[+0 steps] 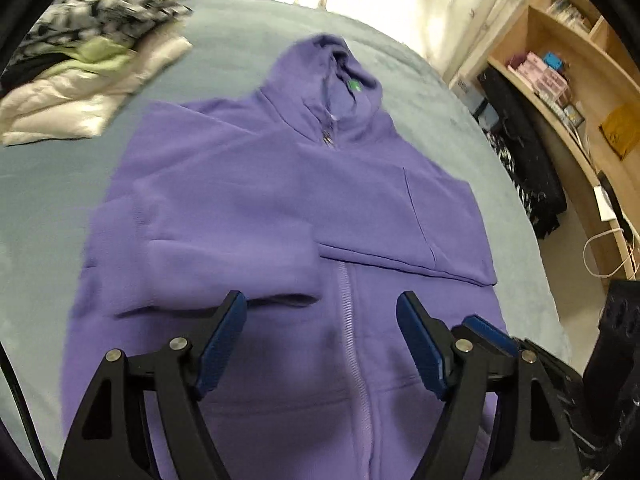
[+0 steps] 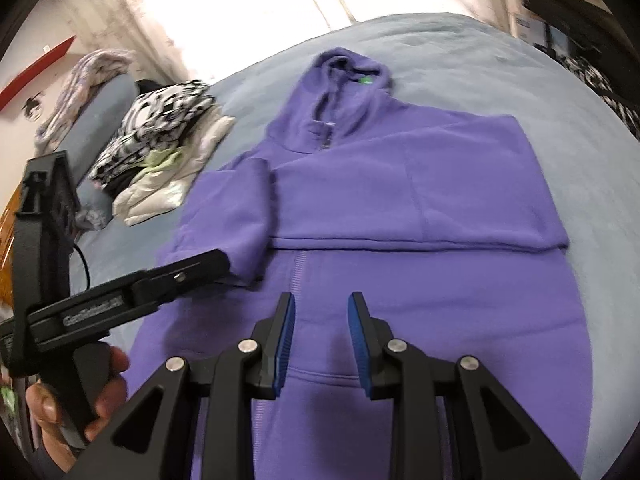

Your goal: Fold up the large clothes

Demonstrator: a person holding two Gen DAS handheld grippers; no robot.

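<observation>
Here, a purple zip-up hoodie (image 1: pixel 280 208) lies front-up on a bed covered with a grey-blue blanket (image 1: pixel 48 200), its hood (image 1: pixel 328 68) toward the far side and its hem toward the cameras. Both sleeves are folded inward across the chest: one sleeve (image 1: pixel 224 256) lies on the hoodie's left half in the left wrist view, its cuff near the zipper (image 1: pixel 352 340); the other sleeve (image 1: pixel 400 216) crosses the opposite half. The left gripper (image 1: pixel 320 340) hovers over the lower front of the hoodie beside the first cuff, its jaws spread wide with nothing between them, only fabric beneath. In the right wrist view this gripper shows from the side, gripped by a hand (image 2: pixel 76 396). The right gripper (image 2: pixel 322 336) hangs over the hoodie's lower front near the pocket seam, jaws partly apart and not pinching cloth. Beyond the hoodie's first sleeve, a stack of folded clothes (image 1: pixel 88 76) rests on the blanket. On the opposite side of the hoodie, past the bed's edge, stand wooden shelves (image 1: pixel 560 60).
</observation>
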